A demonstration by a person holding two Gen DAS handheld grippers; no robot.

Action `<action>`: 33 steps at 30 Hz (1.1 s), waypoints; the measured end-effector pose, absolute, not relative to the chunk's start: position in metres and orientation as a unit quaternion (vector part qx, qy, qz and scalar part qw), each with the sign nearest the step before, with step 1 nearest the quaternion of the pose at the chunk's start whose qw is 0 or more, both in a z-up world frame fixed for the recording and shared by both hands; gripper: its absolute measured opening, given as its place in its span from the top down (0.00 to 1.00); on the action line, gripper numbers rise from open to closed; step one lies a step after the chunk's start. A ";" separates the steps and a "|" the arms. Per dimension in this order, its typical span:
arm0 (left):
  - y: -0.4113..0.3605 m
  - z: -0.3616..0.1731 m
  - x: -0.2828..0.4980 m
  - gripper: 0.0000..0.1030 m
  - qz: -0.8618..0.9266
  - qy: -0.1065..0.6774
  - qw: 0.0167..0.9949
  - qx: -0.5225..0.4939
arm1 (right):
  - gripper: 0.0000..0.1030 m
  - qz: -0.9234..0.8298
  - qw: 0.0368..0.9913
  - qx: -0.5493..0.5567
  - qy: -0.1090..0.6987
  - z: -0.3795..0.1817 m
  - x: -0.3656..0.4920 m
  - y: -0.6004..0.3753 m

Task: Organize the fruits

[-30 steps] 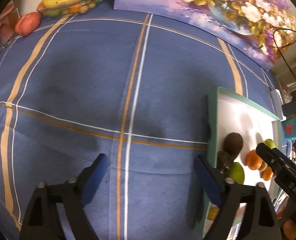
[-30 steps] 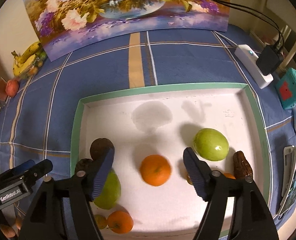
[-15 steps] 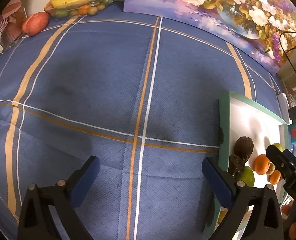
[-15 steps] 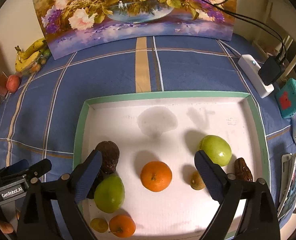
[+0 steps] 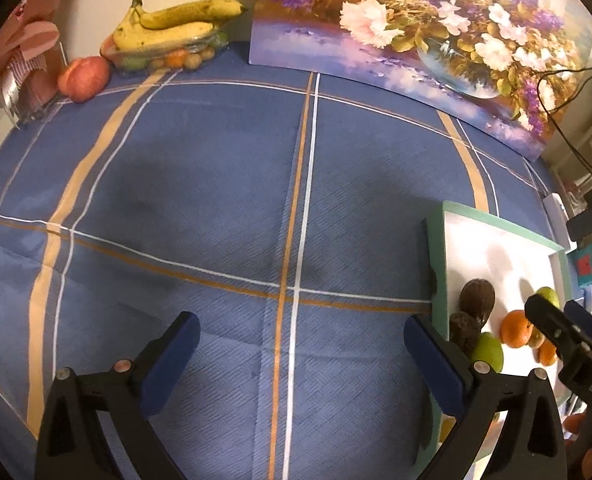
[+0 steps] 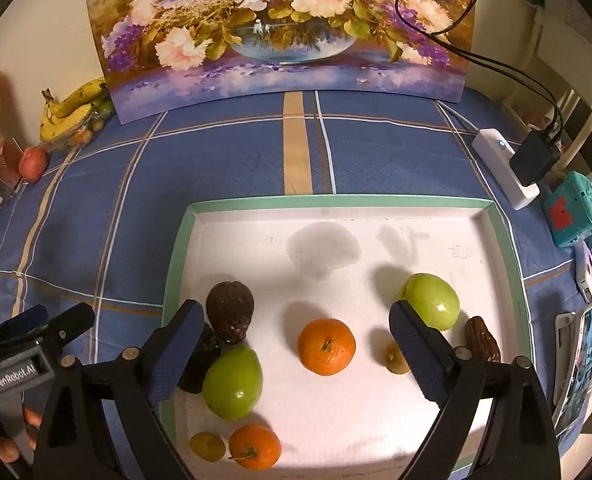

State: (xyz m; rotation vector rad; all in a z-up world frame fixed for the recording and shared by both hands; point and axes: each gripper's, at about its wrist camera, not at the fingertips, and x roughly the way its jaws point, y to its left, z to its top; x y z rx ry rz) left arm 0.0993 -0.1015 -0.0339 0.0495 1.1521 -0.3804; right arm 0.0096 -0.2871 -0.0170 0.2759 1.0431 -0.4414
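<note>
The right hand-held gripper [image 6: 296, 344] hangs over the tray [image 6: 336, 201], jaws wide apart, nothing held; the orange [image 6: 326, 346] sits between its fingers but is not touched. The left hand-held gripper [image 5: 300, 344] is also fully open and empty, above the bare blue cloth of the table [image 5: 215, 200], just beside the tray's left edge.

Fruits in the tray: two green ones [image 6: 233, 383] [image 6: 432, 301], a 2nd small orange [image 6: 254, 446], a dark avocado [image 6: 230, 311], a brown date-like piece [image 6: 483, 339], plus small yellowish ones.

I think the next step is to pick the middle orange w/ the right gripper. Advice: come down straight, keep the pads on both sides at the widest part, close gently because round fruit can roll away.
</note>
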 end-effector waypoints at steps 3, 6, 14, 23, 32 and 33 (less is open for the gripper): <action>-0.098 -0.030 0.095 0.00 -0.174 0.529 0.830 0.023 | 0.09 -0.215 0.837 0.124 0.488 -0.017 0.005 -0.281; -0.088 -0.023 0.087 0.00 -0.168 0.519 0.838 0.020 | 0.09 -0.216 0.836 0.121 0.489 -0.019 0.000 -0.276; -0.083 -0.004 0.059 0.00 -0.159 0.486 0.857 0.054 | 0.09 -0.214 0.841 0.112 0.484 -0.019 -0.020 -0.256; -0.070 0.010 0.029 0.00 -0.145 0.471 0.866 0.081 | 0.09 -0.217 0.850 0.096 0.470 -0.010 -0.044 -0.232; -0.054 0.031 0.003 0.00 -0.125 0.441 0.884 0.095 | 0.09 -0.219 0.862 0.078 0.451 0.002 -0.072 -0.208; -0.052 0.033 -0.001 0.00 -0.122 0.439 0.885 0.095 | 0.09 -0.219 0.863 0.075 0.450 0.003 -0.074 -0.206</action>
